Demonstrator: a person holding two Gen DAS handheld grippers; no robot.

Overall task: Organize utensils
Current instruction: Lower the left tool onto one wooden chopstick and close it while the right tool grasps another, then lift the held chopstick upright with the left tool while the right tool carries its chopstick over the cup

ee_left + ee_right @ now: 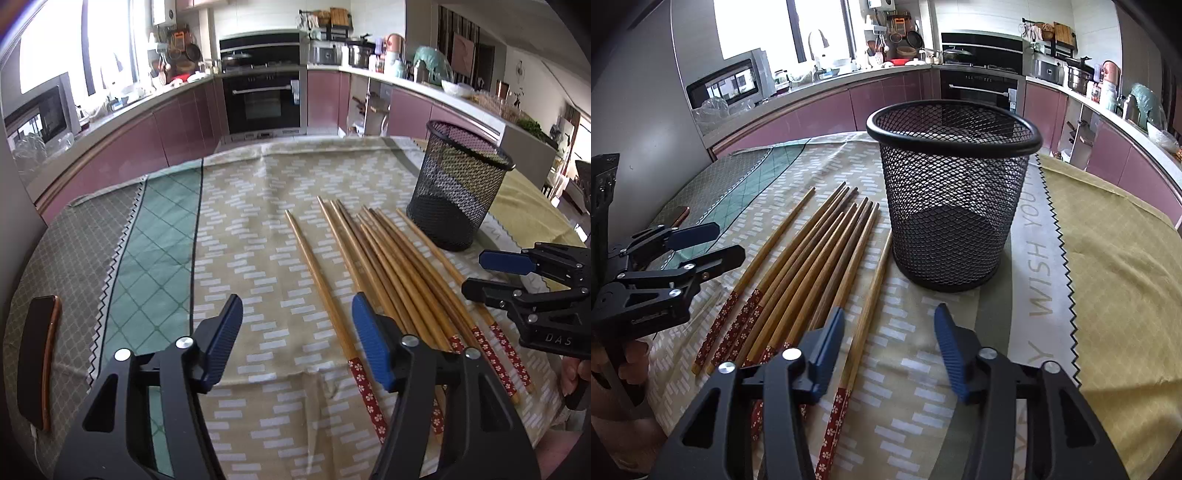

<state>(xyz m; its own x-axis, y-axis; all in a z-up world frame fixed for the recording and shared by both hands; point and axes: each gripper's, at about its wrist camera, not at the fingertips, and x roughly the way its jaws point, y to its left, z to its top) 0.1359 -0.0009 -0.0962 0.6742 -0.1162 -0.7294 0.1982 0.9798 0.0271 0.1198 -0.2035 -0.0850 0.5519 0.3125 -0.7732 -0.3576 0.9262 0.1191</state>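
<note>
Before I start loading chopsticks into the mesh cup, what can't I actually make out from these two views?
- Chopsticks: handle ends hidden under the right tongs in the right wrist view; exact count unclear where they overlap.
- Mesh cup: far base hidden by its own wall.
- Phone in the left wrist view: screen too dark to read.
- Left tongs: open, empty.

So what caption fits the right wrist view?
Open right gripper above wooden chopsticks beside an empty mesh holder.

Black mesh holder (951, 206); chopsticks (812, 258) red-floral ends.
</note>
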